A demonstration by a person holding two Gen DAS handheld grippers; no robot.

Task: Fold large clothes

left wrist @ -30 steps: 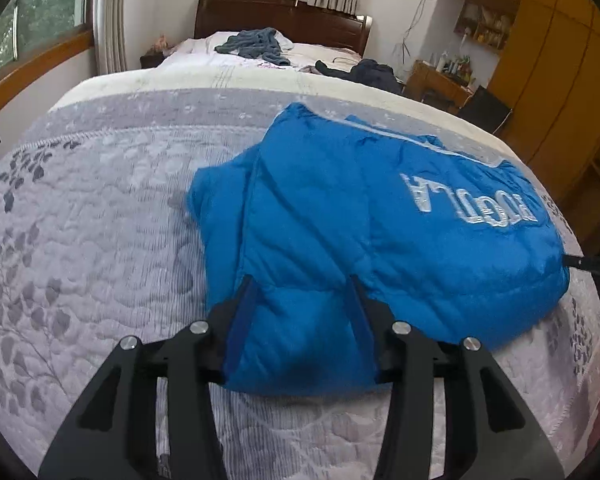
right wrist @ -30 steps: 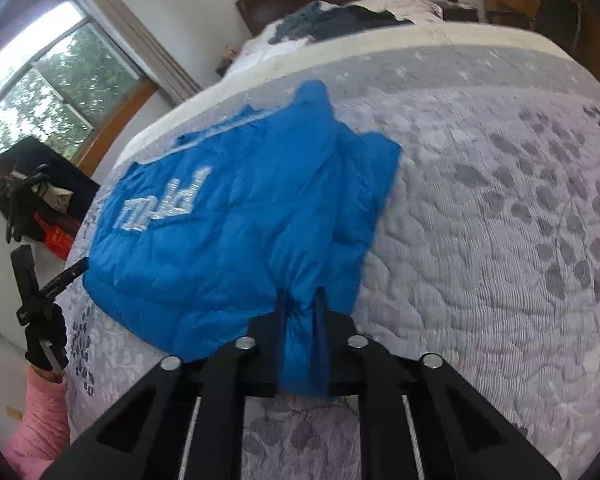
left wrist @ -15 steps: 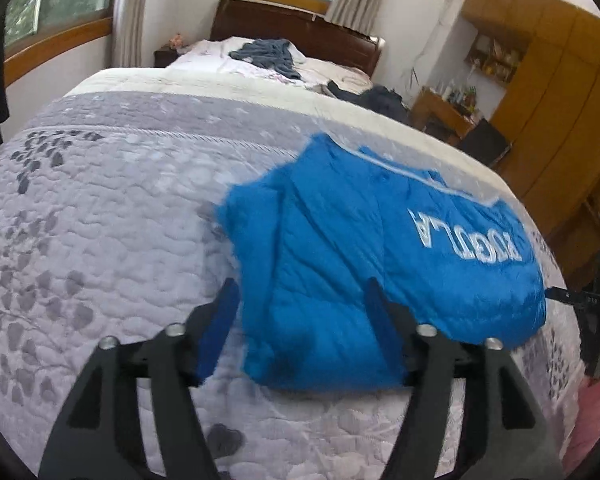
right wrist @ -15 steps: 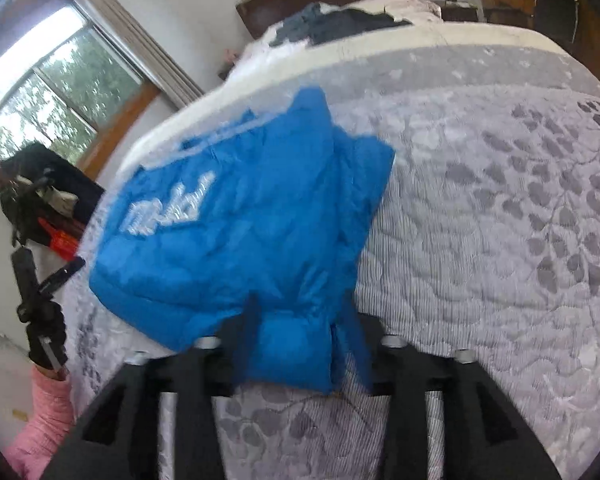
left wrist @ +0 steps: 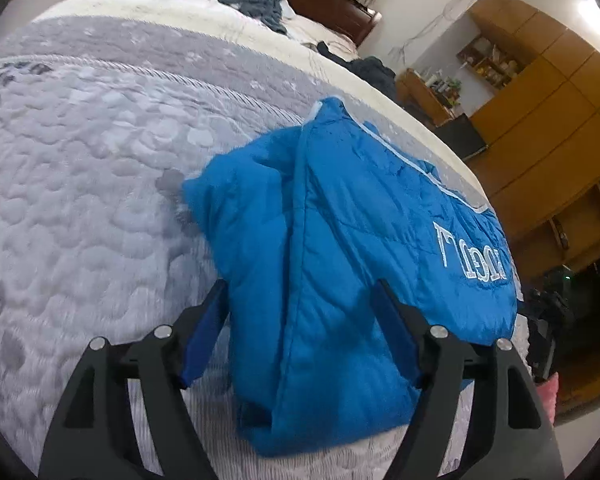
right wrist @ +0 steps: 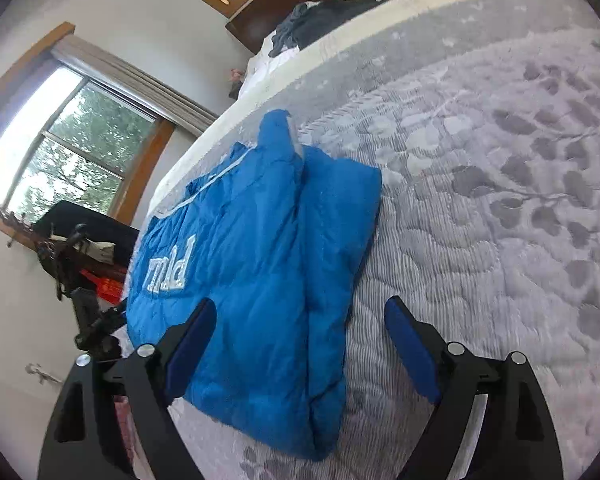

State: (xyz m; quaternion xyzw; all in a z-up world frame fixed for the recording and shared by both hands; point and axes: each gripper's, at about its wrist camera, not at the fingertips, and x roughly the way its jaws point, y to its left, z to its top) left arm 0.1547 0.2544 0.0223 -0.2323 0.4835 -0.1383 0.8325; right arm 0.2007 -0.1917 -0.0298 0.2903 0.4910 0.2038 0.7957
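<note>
A blue padded jacket (left wrist: 340, 248) with white lettering lies folded on the grey quilted bedspread (left wrist: 80, 184). In the right wrist view the same jacket (right wrist: 260, 264) lies flat, one sleeve laid along its right side. My left gripper (left wrist: 302, 296) is open above the jacket's near end, its blue-padded fingers spread on either side of the cloth and holding nothing. My right gripper (right wrist: 300, 316) is open too, raised over the jacket's near corner with nothing between its fingers.
Dark clothes (left wrist: 260, 4) lie heaped on a second bed by the wooden headboard. Wooden wardrobes (left wrist: 548, 92) stand at the right. A window (right wrist: 60, 152) and a tripod with gear (right wrist: 80, 280) are beside the bed's left edge. The bedspread (right wrist: 500, 220) stretches wide to the right.
My right gripper has let go of the jacket's corner and opened wide. Both grippers have lifted and pulled back from the jacket, which now rests flat.
</note>
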